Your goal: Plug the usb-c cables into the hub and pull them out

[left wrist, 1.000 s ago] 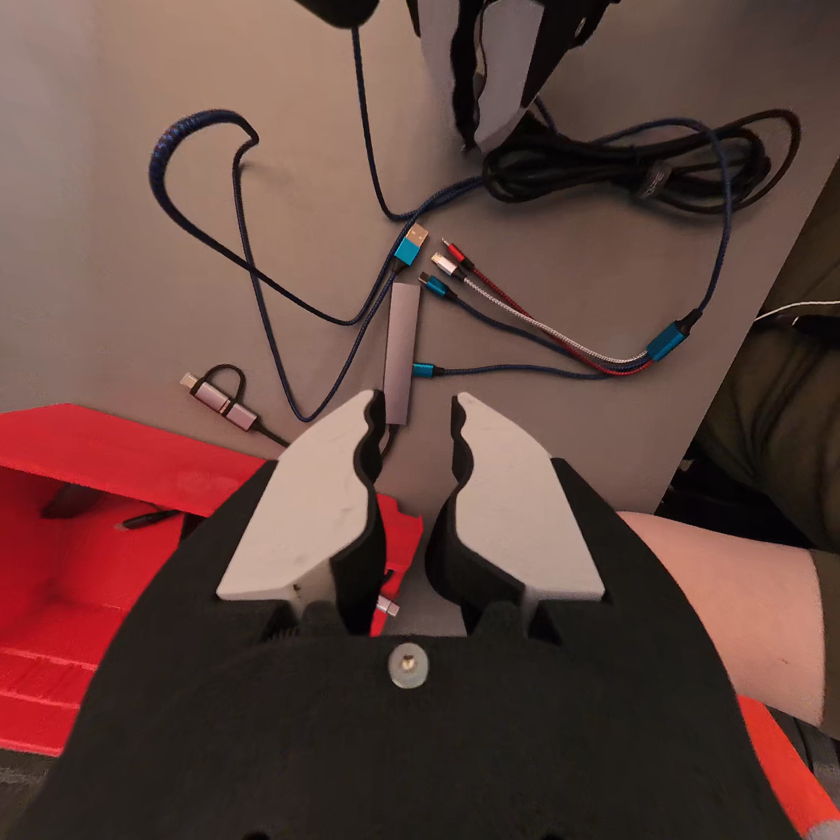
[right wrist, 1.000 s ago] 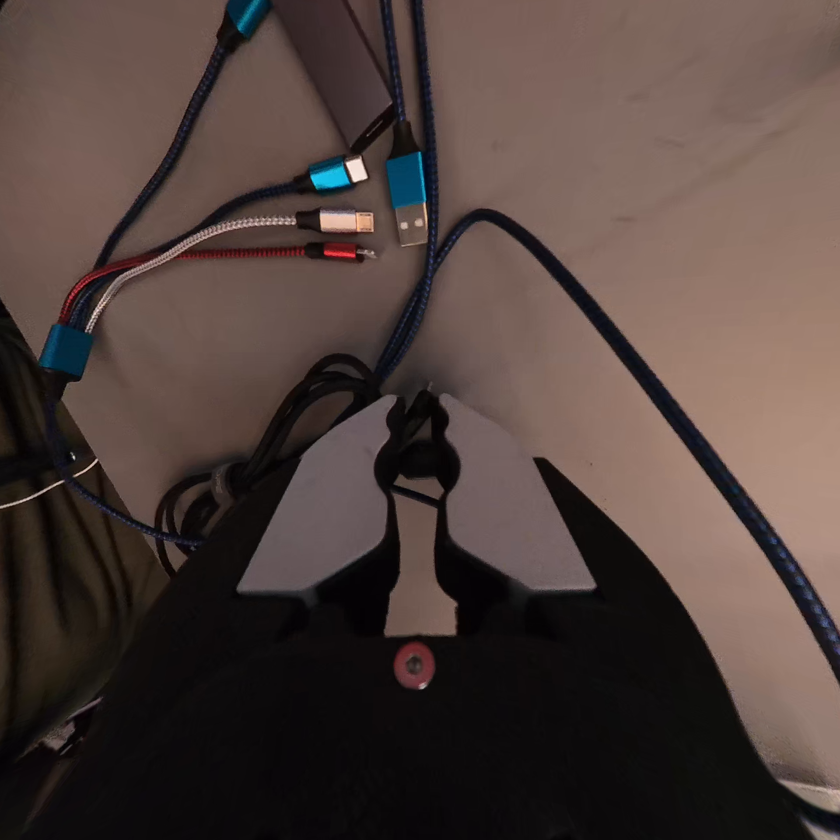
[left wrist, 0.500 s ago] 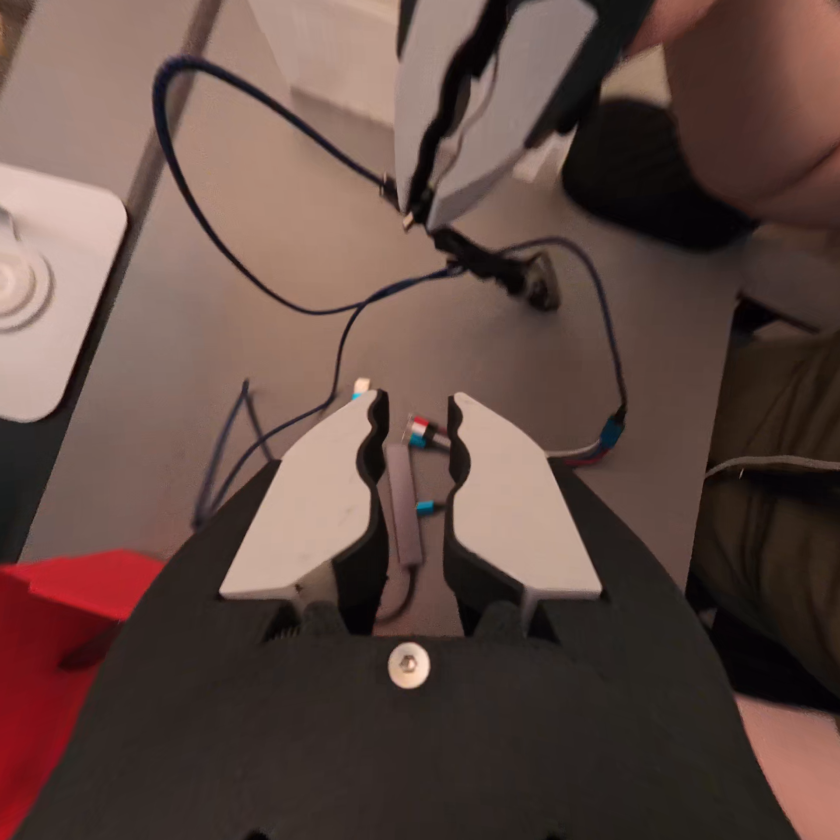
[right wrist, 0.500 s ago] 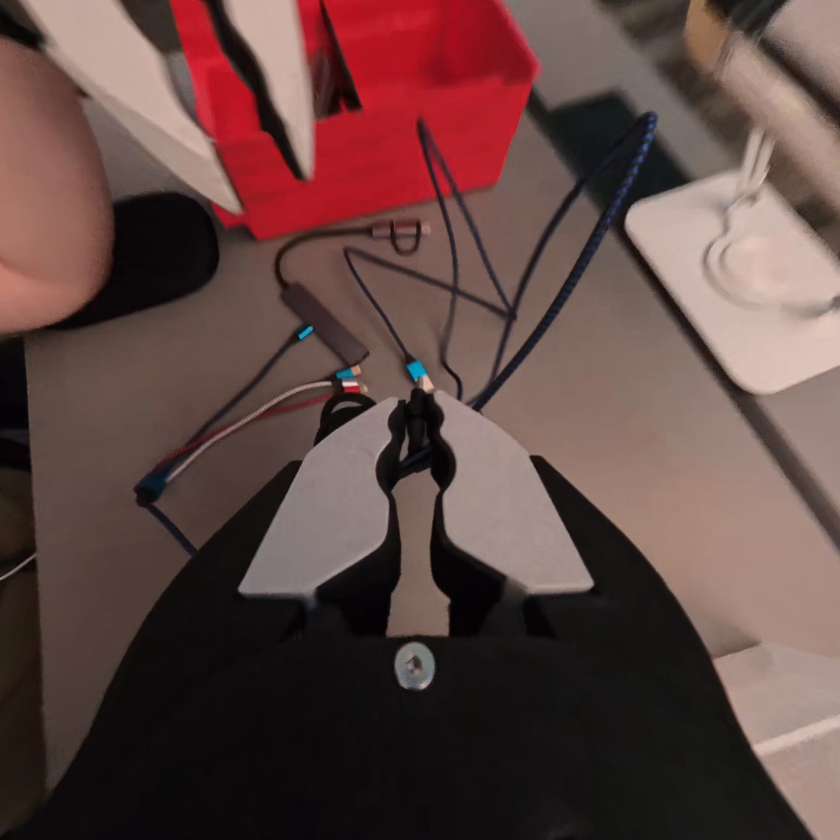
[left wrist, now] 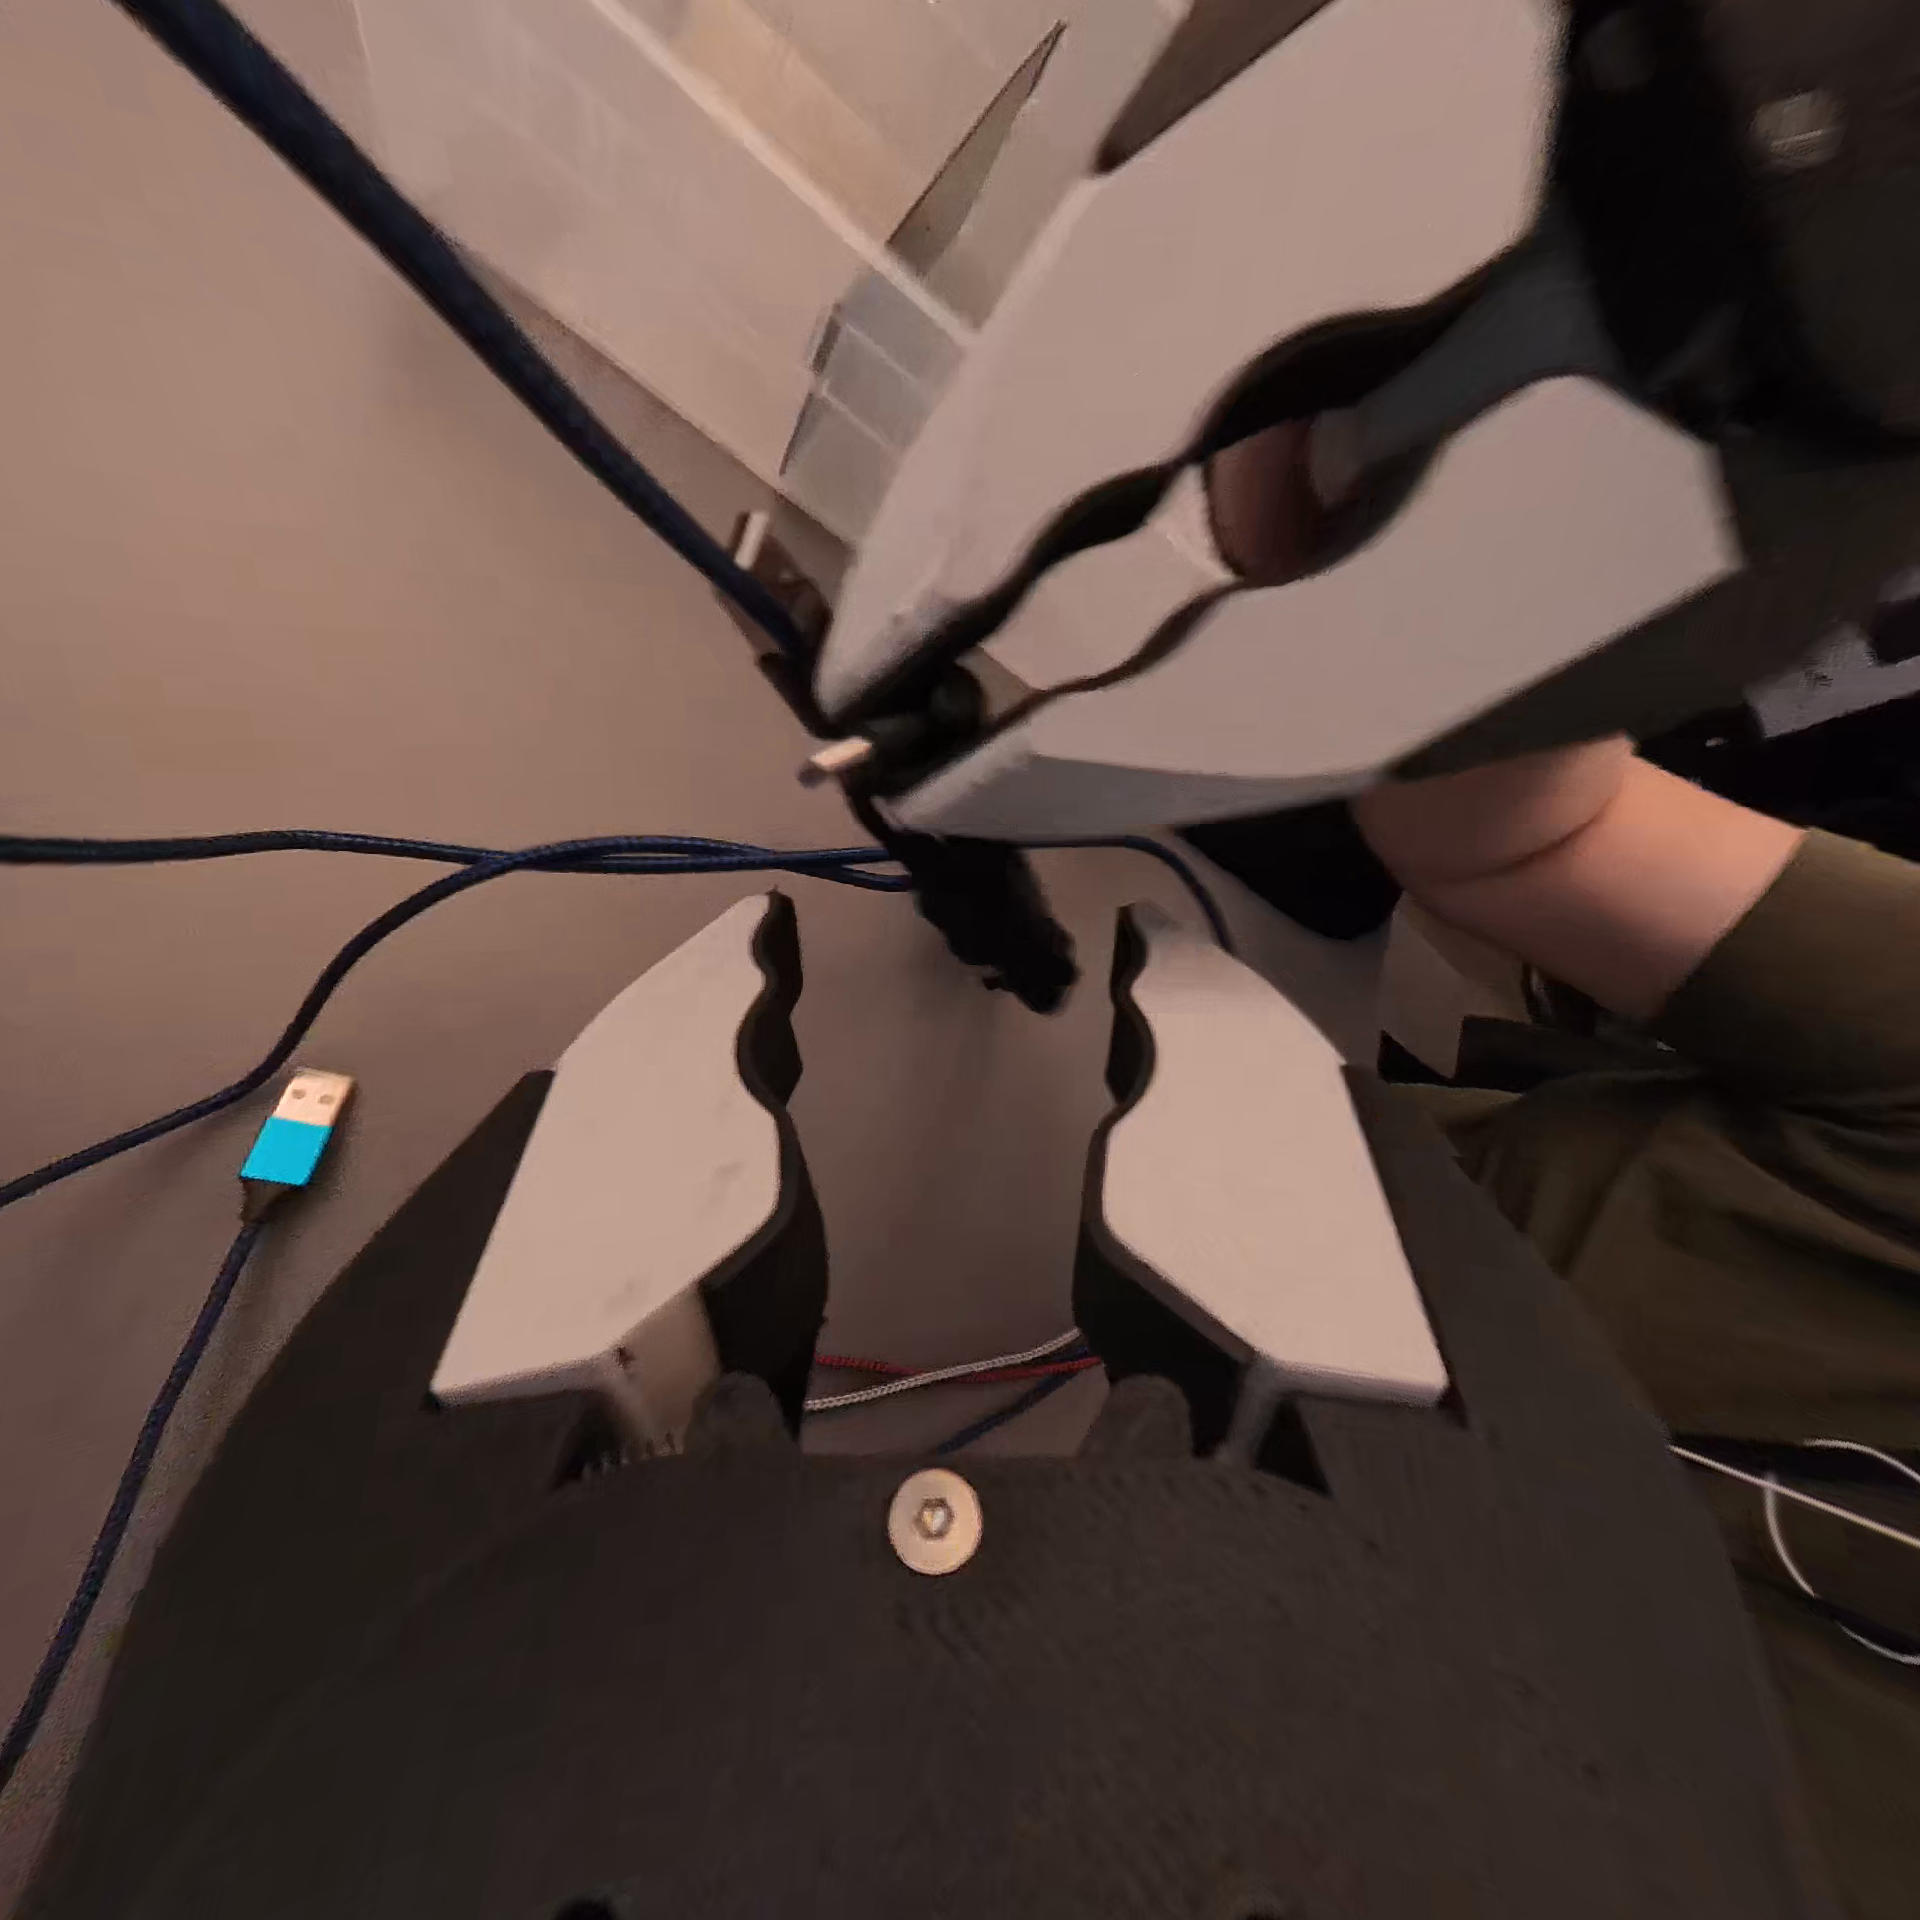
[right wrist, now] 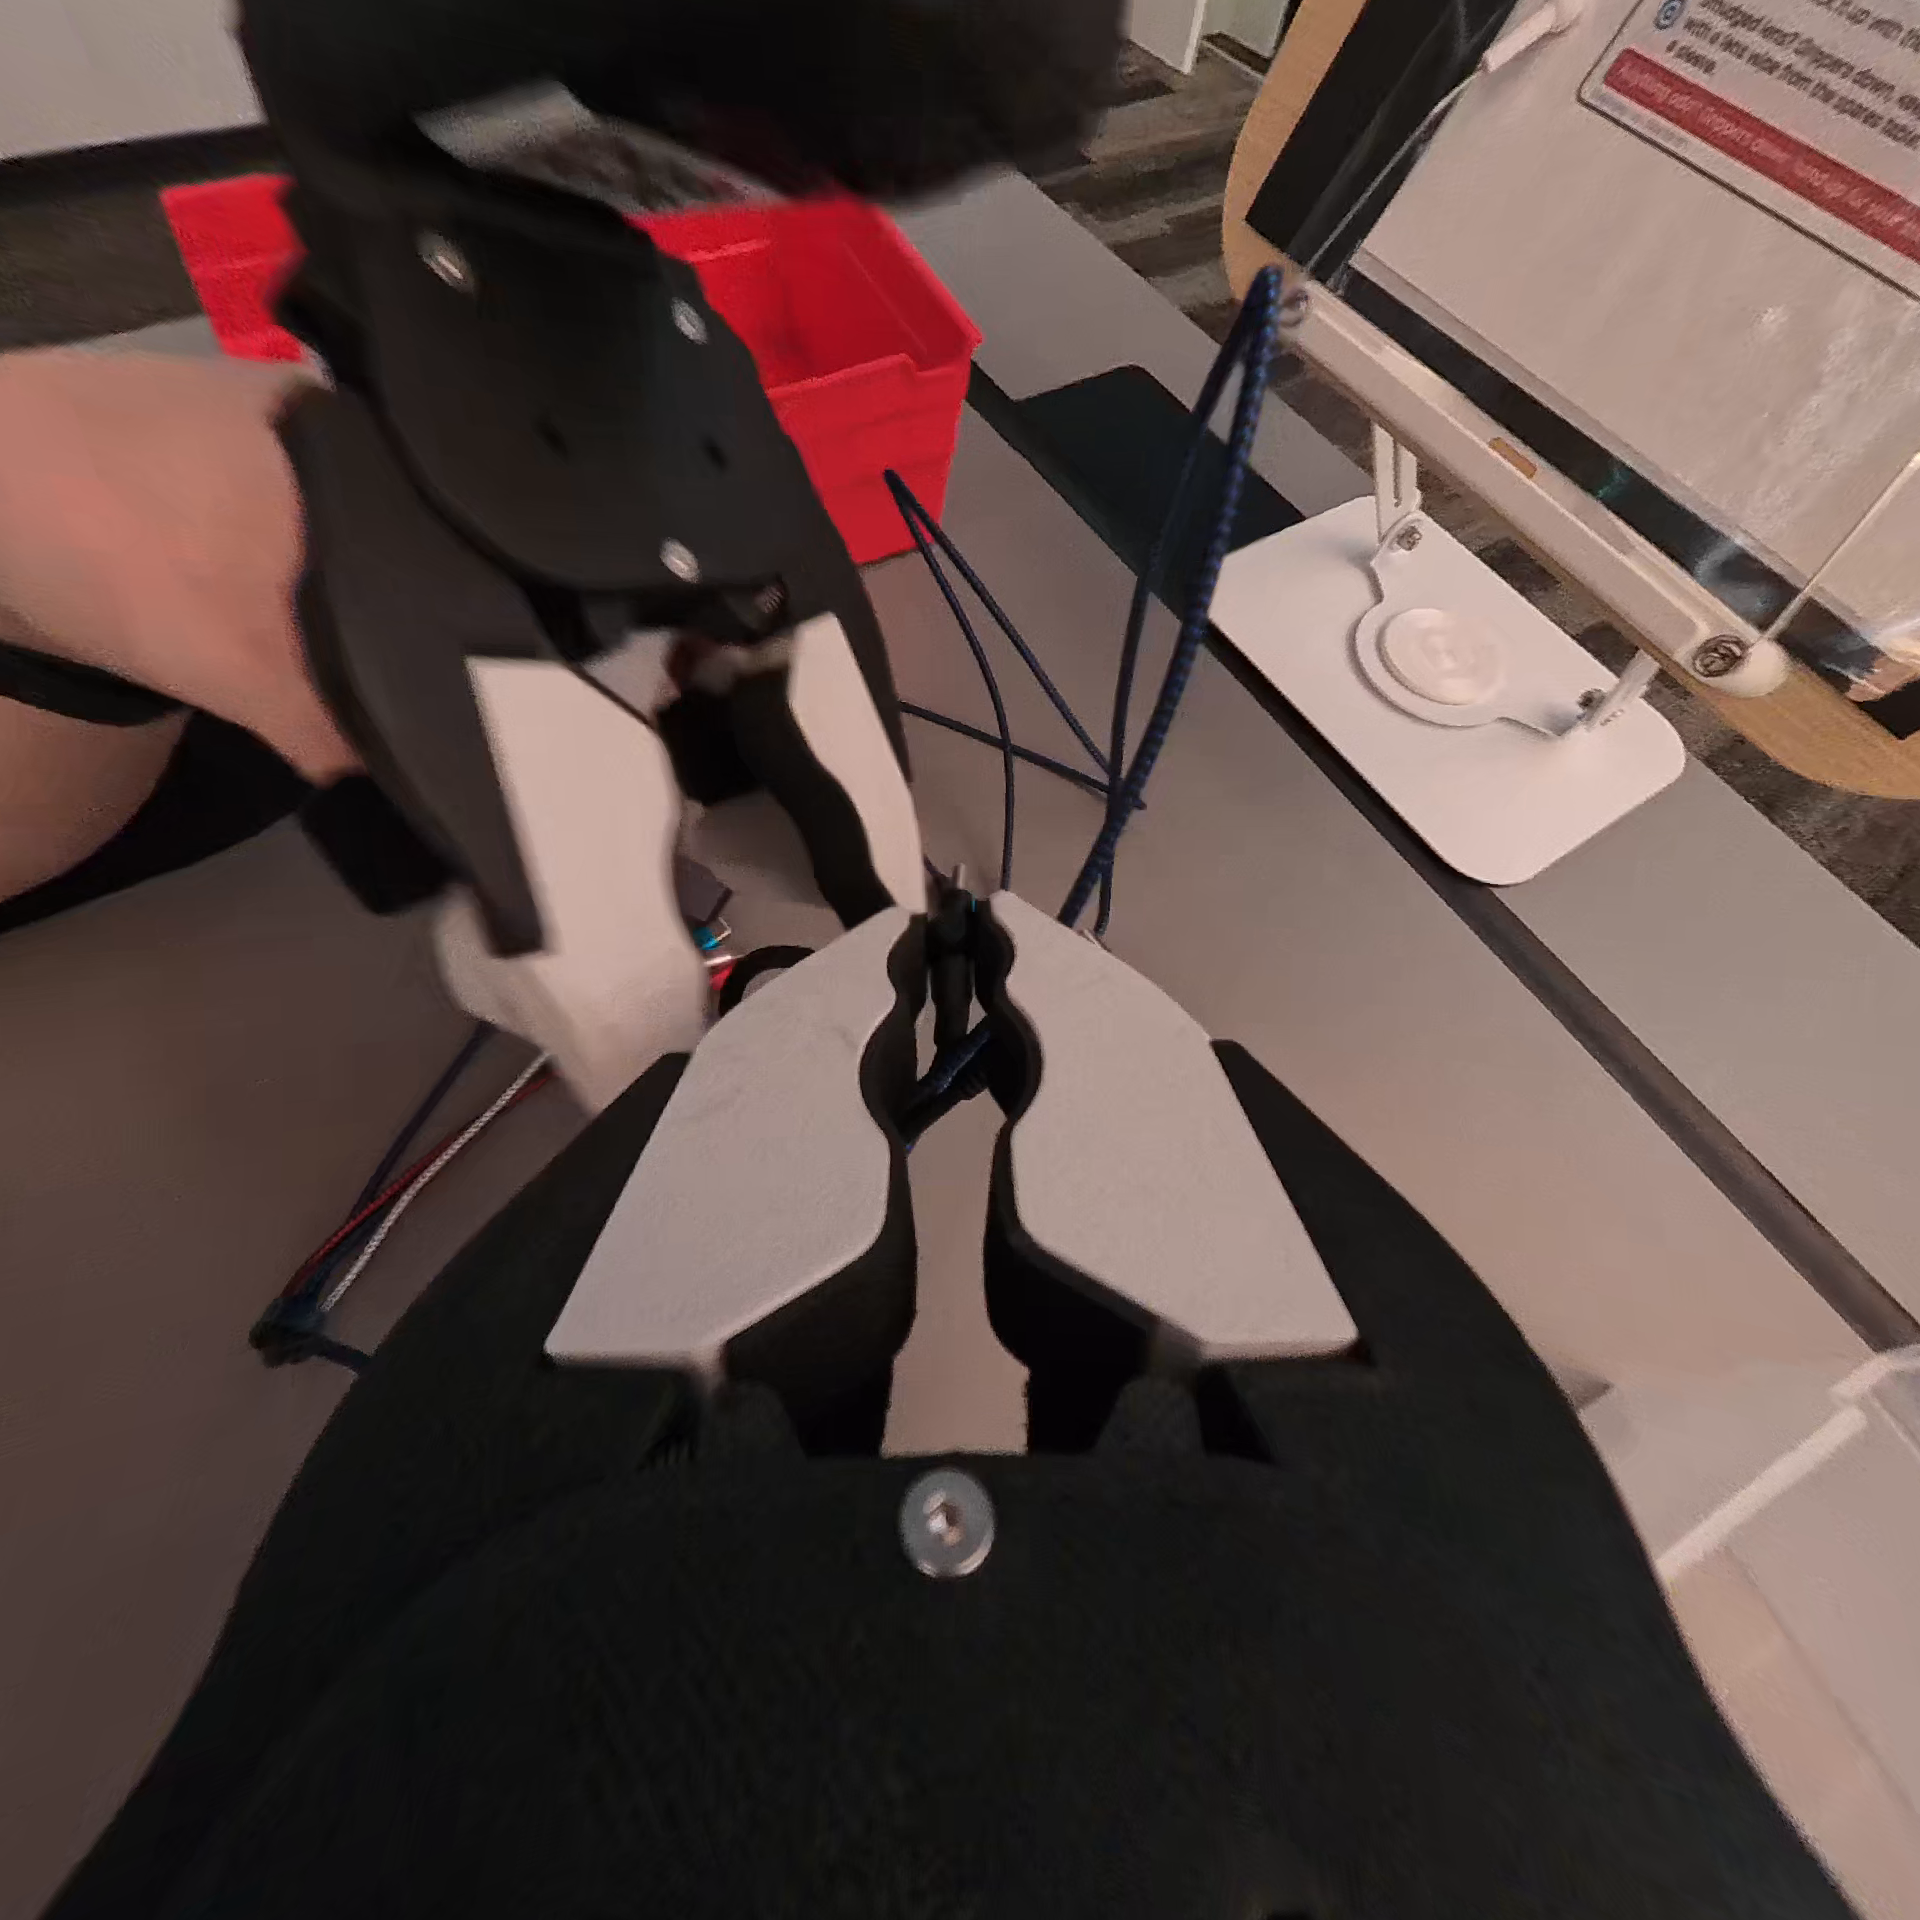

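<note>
Two claws are meeting over the grey tabletop (left wrist: 260,540). My right claw (right wrist: 951,914) is pinching a black usb-c cable (right wrist: 948,971) just behind its plug, its fingers pressed together on it, and the silver plug tip (left wrist: 836,755) is poking out past the fingertips in the left wrist view. From that grip a bundle of black cord (left wrist: 987,925) is hanging down, bunched and blurred.

My left claw (left wrist: 951,914) is hovering with its jaws spread and nothing between them, its fingertips (left wrist: 764,914) sitting just below the held plug and the dangling bundle. In the right wrist view this claw is pointing down toward the tabletop, one finger close beside the plug, though I cannot tell whether they are touching.

Several dark blue braided cables (left wrist: 436,862) are running across the tabletop to the left. One of them is ending in a blue usb-a plug (left wrist: 296,1138), lying flat beside my left claw and well apart from the held plug. Red, silver and blue strands (left wrist: 956,1377) are showing through the gap at the base of the left claw.

Only a small dark corner of the hub (right wrist: 704,891) is peeking out from behind the left claw, with blue and red connector ends (right wrist: 715,951) just beside it. A red bin (right wrist: 852,343) is sitting farther back on the tabletop, and a white stand base (right wrist: 1444,686) is resting off to the right.
</note>
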### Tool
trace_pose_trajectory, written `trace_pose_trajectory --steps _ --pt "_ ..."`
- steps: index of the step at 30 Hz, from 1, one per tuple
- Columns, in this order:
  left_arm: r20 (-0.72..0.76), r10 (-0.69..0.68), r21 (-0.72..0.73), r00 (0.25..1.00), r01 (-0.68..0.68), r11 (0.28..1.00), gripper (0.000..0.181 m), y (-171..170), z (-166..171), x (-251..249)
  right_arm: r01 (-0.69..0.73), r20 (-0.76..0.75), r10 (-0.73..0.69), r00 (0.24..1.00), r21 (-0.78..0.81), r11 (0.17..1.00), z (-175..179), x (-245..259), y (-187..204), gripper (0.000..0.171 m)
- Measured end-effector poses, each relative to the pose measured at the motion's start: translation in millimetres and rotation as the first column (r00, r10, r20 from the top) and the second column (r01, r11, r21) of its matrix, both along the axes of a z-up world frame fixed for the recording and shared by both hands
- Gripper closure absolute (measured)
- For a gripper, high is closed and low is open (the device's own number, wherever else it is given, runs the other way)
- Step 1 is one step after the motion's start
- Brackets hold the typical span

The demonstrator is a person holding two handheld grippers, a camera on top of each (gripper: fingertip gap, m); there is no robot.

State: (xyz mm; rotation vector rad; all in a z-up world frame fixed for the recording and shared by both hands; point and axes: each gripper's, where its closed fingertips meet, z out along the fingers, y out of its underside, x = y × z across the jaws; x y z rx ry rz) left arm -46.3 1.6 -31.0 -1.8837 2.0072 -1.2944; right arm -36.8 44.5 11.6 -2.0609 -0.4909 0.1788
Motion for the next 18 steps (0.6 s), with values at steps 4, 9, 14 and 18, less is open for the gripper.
trace_pose_trajectory --steps 4,9,14,18 --pt "-0.001 -0.049 -0.033 0.999 0.049 0.998 0.172 -5.3 -4.4 2.6 -0.063 0.065 0.06 0.996 0.04 0.997 5.0 -0.4 -4.0 0.16" --pt "0.01 -0.027 0.051 1.0 0.026 0.998 0.174 8.0 -2.7 -0.4 -0.021 0.012 0.02 1.0 0.133 0.991 33.9 22.3 -16.3 0.143" --pt "0.015 -0.074 0.103 0.997 0.072 0.992 0.174 12.5 3.7 -11.2 -0.071 -0.072 0.058 0.996 -0.193 0.979 -19.6 27.8 -31.1 0.126" --pt "0.027 -0.157 0.18 0.987 0.15 0.972 0.174 9.7 12.7 -24.6 -0.115 -0.046 0.108 0.993 -0.164 0.98 -25.1 21.9 -20.8 0.133"
